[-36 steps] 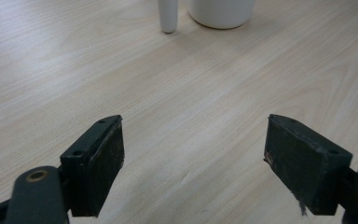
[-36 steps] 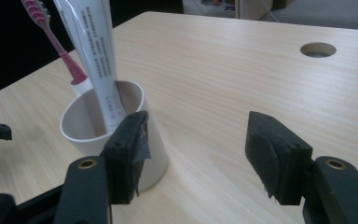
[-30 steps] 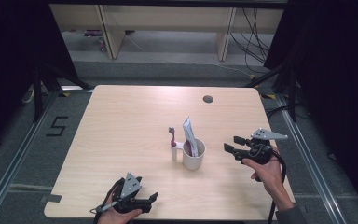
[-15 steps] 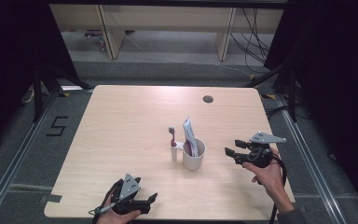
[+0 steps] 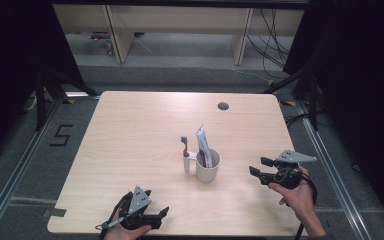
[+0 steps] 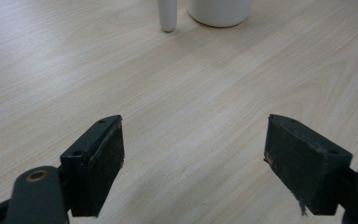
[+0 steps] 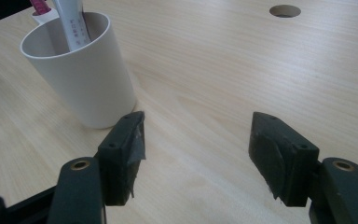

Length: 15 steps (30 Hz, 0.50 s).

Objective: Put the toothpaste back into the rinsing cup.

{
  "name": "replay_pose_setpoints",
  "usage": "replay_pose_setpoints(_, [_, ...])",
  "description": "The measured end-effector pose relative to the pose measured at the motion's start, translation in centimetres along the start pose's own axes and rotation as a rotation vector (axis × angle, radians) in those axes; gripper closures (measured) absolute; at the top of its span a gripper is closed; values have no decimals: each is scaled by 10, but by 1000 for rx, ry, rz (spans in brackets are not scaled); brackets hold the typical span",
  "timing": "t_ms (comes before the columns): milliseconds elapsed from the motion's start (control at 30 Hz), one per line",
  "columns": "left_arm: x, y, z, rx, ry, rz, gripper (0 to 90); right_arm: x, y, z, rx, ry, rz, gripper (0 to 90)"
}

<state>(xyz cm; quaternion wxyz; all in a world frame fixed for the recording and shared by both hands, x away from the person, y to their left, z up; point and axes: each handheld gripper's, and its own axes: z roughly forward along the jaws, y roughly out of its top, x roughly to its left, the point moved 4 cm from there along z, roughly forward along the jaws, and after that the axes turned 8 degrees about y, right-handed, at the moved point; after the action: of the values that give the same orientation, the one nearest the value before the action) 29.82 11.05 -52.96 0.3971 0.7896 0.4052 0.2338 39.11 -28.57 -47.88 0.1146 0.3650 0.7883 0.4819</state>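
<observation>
Now both grippers hover, jaws spread and empty.
Right gripper [image 5: 258, 167] sits near the cup [image 5: 208, 166] holding a tube [image 5: 203, 146]; left gripper [image 5: 163, 215] hangs at the table's [image 5: 130, 130] near edge.

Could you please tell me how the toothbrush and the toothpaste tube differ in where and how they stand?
The pink-headed toothbrush stands upright in the white side holder outside the white plastic cup; the white toothpaste tube sits inside the cup, leaning. The toothbrush is thin; the tube is broad and flat, and reaches higher. Both rise above the cup's rim.
</observation>
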Motion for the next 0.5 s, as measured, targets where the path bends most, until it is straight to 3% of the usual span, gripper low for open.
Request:
replay_pose_setpoints(167, [0, 0, 0, 2, 0, 6, 196, 5, -5, -4, -5, 13, 28, 342])
replay_pose_setpoints(200, [0, 0, 0, 0, 0, 2, 196, 3, -6, -6, 7, 5, 5, 333])
replay_pose_setpoints(233, [0, 0, 0, -1, 0, 1, 196, 6, -7, -7, 11, 12, 37, 315])
replay_pose_setpoints(267, [0, 0, 0, 3, 2, 2, 196, 4, -8, -7, -1, 9, 11, 293])
replay_pose_setpoints(367, [0, 0, 0, -1, 1, 2, 196, 8, -14, -9, 25, 7, 42, 240])
replay_pose_setpoints(400, [0, 0, 0, 0, 1, 2, 196, 7, -14, -8, 10, 14, 26, 227])
replay_pose_setpoints(433, [0, 0, 0, -1, 2, 1, 196, 10, -16, -8, 10, 13, 52, 222])
replay_pose_setpoints(467, [0, 0, 0, 2, 1, 0, 196, 12, -18, -10, 33, 15, 53, 219])
replay_pose_setpoints(500, [0, 0, 0, 3, 2, -1, 196, 11, -19, -9, 24, 13, 17, 217])
